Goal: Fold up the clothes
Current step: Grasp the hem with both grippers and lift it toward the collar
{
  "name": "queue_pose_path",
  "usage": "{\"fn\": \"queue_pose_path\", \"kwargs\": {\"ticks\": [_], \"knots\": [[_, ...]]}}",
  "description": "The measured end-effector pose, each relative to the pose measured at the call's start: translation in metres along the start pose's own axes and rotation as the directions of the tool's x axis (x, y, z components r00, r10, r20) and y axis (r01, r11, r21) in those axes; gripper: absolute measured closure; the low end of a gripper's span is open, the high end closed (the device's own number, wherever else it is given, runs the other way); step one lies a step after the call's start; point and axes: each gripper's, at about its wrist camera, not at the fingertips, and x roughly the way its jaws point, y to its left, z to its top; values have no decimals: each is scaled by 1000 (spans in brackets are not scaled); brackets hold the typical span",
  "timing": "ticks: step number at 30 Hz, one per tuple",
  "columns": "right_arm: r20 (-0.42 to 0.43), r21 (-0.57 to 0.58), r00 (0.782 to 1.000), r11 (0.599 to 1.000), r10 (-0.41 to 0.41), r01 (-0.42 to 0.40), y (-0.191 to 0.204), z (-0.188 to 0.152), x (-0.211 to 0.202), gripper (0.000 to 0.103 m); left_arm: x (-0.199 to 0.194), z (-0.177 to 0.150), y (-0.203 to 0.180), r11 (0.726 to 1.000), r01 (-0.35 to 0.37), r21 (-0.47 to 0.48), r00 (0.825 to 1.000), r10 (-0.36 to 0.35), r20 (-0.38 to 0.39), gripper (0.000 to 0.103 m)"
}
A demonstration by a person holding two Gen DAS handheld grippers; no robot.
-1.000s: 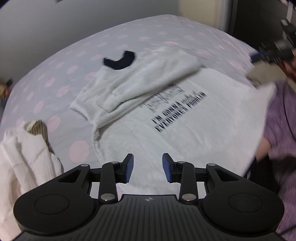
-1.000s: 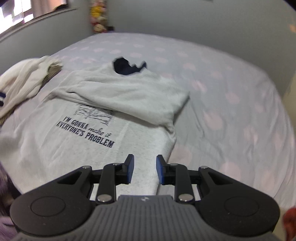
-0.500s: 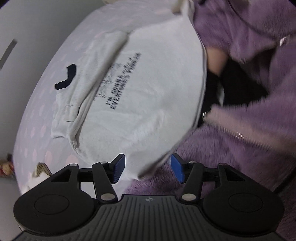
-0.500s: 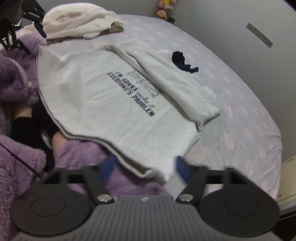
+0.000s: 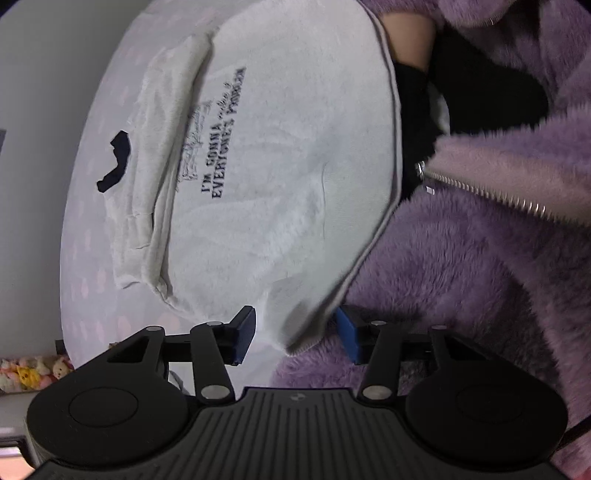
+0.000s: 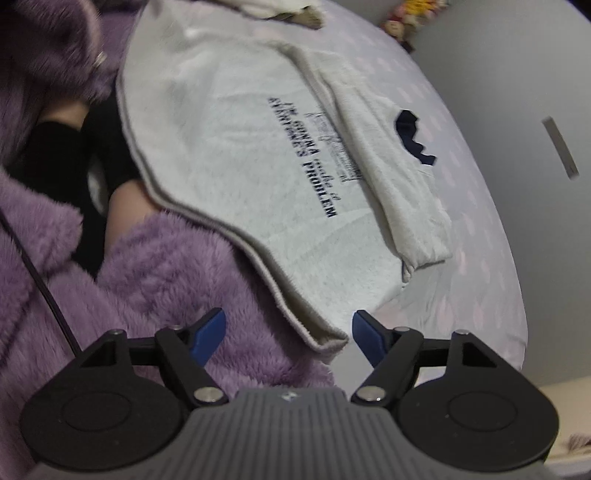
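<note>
Sweatshirt (image 5: 280, 192): light grey fleece, lying flat on the bed, its sleeves folded across the chest, its hem hanging over the bed edge toward the person.
Print: dark lettering on the front reads "I'M GONNA make it EVERYONE'S PROBLEM" under a small line drawing, too blurred to make out.
Collar (image 6: 410, 138): dark navy lining shows at the neck opening, at the far end of the garment.
Hem corners: one bottom corner sits between the pads of each tool.
Left tool (image 5: 293, 338): jaws apart and closing; the hem corner lies in the gap, the pads not pressing on it.
Right tool (image 6: 288, 334): jaws wide apart and closing; the other hem corner lies between them, near the right pad, not gripped.
Bed (image 6: 476, 229): pale lilac sheet with pink dots.
Person (image 5: 480, 280): fluffy purple zip-up robe, just beside the hem.
Other clothes (image 6: 273, 7): whitish pile at the bed's far side.
Plush toys (image 5: 31, 373): small, at the wall.
</note>
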Motion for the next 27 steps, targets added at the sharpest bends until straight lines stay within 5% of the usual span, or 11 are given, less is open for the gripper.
{"fn": "queue_pose_path", "kwargs": {"ticks": [7, 12, 14, 16, 22, 27], "knots": [[-16, -13, 1000, 1000, -4, 4, -7, 1, 15, 29, 12, 2, -1, 1000, 3, 11, 1000, -3, 18, 62], [-69, 13, 998, 1000, -8, 9, -11, -1, 30, 68, 18, 1, 0, 999, 29, -28, 999, -28, 17, 88], [-70, 27, 998, 1000, 3, -1, -11, -4, 33, 91, 17, 0, -1, 998, 18, -56, 1000, -17, 16, 97], [-57, 51, 998, 999, -2, 5, -12, -7, 29, 92, 13, -4, 4, 993, 10, -120, 1000, -6, 29, 99], [9, 164, 994, 980, -113, 110, -31, -11, 2, 96, -26, -29, 54, 915, -72, -397, 987, 122, 103, 100], [69, 271, 969, 939, -238, 211, -51, -11, -34, 97, -70, -40, 76, 859, -161, -485, 957, 256, 135, 100]]}}
